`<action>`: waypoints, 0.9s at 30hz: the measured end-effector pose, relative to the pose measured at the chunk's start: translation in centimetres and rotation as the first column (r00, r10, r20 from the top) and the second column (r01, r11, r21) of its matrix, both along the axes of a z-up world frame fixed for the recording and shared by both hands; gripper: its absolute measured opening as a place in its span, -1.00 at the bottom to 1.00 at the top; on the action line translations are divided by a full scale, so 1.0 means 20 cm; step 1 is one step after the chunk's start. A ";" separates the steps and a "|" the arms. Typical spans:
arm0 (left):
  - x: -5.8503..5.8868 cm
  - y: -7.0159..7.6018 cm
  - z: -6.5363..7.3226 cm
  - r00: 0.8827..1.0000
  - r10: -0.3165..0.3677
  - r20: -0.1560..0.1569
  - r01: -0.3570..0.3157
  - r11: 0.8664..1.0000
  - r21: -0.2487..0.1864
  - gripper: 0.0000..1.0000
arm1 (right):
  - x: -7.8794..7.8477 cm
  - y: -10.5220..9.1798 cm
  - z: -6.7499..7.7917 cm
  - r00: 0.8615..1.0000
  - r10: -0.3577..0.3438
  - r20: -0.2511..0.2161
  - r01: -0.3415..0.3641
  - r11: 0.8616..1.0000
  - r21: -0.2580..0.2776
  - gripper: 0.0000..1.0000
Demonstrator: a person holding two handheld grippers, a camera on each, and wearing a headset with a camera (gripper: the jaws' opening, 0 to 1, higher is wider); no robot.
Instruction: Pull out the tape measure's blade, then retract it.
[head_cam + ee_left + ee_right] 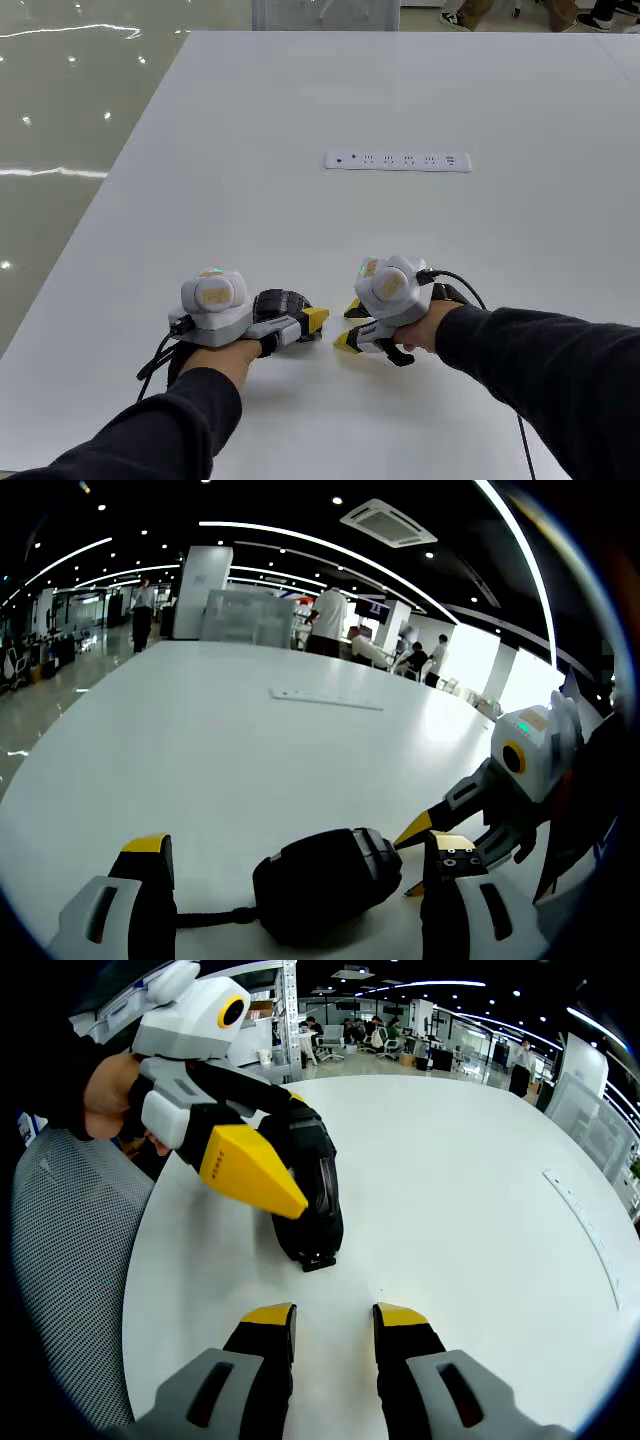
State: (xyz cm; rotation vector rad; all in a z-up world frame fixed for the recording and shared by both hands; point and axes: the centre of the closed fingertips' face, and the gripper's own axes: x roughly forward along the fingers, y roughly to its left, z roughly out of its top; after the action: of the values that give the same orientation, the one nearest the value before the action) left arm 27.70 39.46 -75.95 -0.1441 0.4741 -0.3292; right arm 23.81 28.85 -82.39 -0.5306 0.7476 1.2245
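Lower left of head view: left gripper [305, 318] spread open astride the round black tape measure [280, 303], which lies on the white table [300, 120] between the yellow-tipped jaws, apart from the left jaw. Just right: right gripper [350, 325], jaws slightly parted, holding nothing, near the case.
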 end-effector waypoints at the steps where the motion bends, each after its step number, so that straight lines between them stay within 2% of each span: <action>1: 0.01 -0.04 0.04 0.998 -0.045 0.049 0.047 0.998 -0.032 1.00 | 0.00 -0.01 0.01 1.000 -0.009 0.002 0.009 1.000 0.007 -0.41; 2: -0.03 -0.05 0.02 0.998 -0.060 -0.012 0.059 0.997 -0.050 1.00 | 0.00 -0.03 0.01 1.000 -0.024 0.009 0.023 1.000 0.012 -0.40; 3: -0.04 -0.04 0.00 0.995 -0.069 -0.066 0.067 0.997 -0.043 1.00 | 0.00 -0.04 0.03 0.999 -0.033 0.013 0.033 0.999 0.021 -0.40; 4: -0.05 -0.04 -0.02 0.992 -0.075 -0.100 0.070 0.996 -0.048 1.00 | -0.01 -0.05 0.04 0.999 -0.040 0.015 0.040 0.999 0.033 -0.39; 5: -0.05 -0.05 -0.01 0.990 -0.087 -0.111 0.077 0.993 -0.093 1.00 | -0.01 -0.06 0.06 0.999 -0.051 0.020 0.050 0.998 0.041 -0.37; 6: -0.04 -0.03 0.00 0.992 -0.081 -0.092 0.073 0.994 -0.084 1.00 | -0.01 -0.07 0.07 0.998 -0.059 0.023 0.058 0.997 0.048 -0.34; 8: -0.05 -0.01 0.01 0.991 -0.103 -0.081 0.098 0.994 -0.056 1.00 | -0.02 -0.10 0.09 0.997 -0.074 0.029 0.072 0.996 0.056 -0.30; 10: -0.07 -0.01 0.02 0.987 -0.137 -0.082 0.132 0.989 -0.070 1.00 | -0.03 -0.12 0.12 0.996 -0.081 0.041 0.078 0.995 0.066 -0.25; 11: -0.07 -0.02 0.03 0.985 -0.156 -0.069 0.150 0.985 -0.086 1.00 | -0.03 -0.14 0.13 0.995 -0.084 0.046 0.081 0.994 0.068 -0.22; 14: -0.11 0.00 0.05 0.978 -0.202 -0.058 0.199 0.978 -0.062 1.00 | -0.03 -0.19 0.18 0.992 -0.101 0.069 0.096 0.992 0.083 -0.15; 16: -0.15 0.01 0.06 0.971 -0.233 -0.060 0.228 0.971 -0.073 1.00 | -0.03 -0.23 0.22 0.989 -0.127 0.074 0.119 0.988 0.103 -0.09; 17: -0.17 0.03 0.06 0.969 -0.234 -0.077 0.226 0.970 -0.094 1.00 | -0.03 -0.26 0.25 0.986 -0.145 0.081 0.134 0.984 0.120 -0.06; 18: -0.18 0.06 0.06 0.970 -0.230 -0.084 0.223 0.971 -0.090 1.00 | -0.03 -0.28 0.27 0.983 -0.161 0.085 0.149 0.980 0.134 -0.04; 19: -0.19 0.08 0.05 0.970 -0.228 -0.084 0.222 0.972 -0.075 1.00 | -0.04 -0.31 0.28 0.981 -0.175 0.086 0.162 0.977 0.141 -0.03; 20: -0.20 0.14 0.05 0.971 -0.227 -0.071 0.226 0.974 -0.015 1.00 | -0.04 -0.35 0.29 0.978 -0.187 0.093 0.173 0.974 0.145 -0.03; 23: -0.25 0.21 0.06 0.969 -0.240 -0.057 0.241 0.971 0.005 1.00 | -0.06 -0.47 0.32 0.969 -0.216 0.119 0.197 0.969 0.151 0.05; 25: -0.26 0.28 0.07 0.970 -0.237 -0.053 0.240 0.969 0.051 1.00 | -0.08 -0.55 0.33 0.964 -0.235 0.127 0.215 0.964 0.154 0.14; 27: -0.28 0.33 0.07 0.969 -0.243 -0.047 0.246 0.966 0.080 1.00 | -0.11 -0.62 0.33 0.960 -0.222 0.172 0.201 0.971 0.131 0.29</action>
State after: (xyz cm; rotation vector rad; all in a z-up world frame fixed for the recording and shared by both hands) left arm 22.09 46.15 -74.52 -0.0072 0.5425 -0.5483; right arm 21.55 16.41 -75.85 -0.4523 0.5586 0.9960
